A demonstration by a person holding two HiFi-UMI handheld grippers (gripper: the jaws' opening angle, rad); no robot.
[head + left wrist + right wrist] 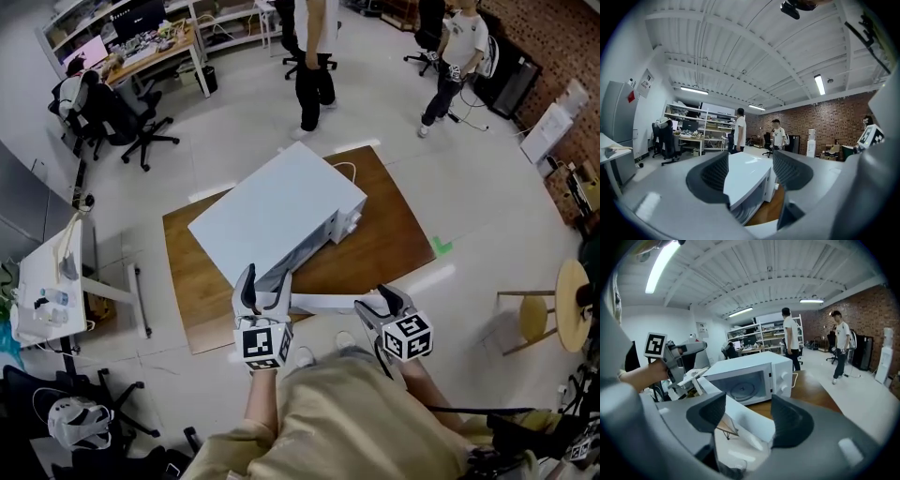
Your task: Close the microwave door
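A white microwave [277, 211] stands on a brown wooden table [394, 234], its door [323, 303] swung wide open toward me. The cavity with its glass turntable [740, 390] shows in the right gripper view. My left gripper [264, 284] hovers near the door's hinge end, open and empty; the microwave's body [745, 183] shows beyond its jaws. My right gripper [377, 305] is at the door's free end. Its jaws stand apart with the door panel [717, 394] running in between them, and the pads do not visibly press on it.
Two people [314, 56] [455, 61] stand on the floor beyond the table. Office chairs [122, 117] and desks fill the far left. A white side table [52, 281] is at the left, a round wooden stool [562, 305] at the right. A white cable [347, 173] trails behind the microwave.
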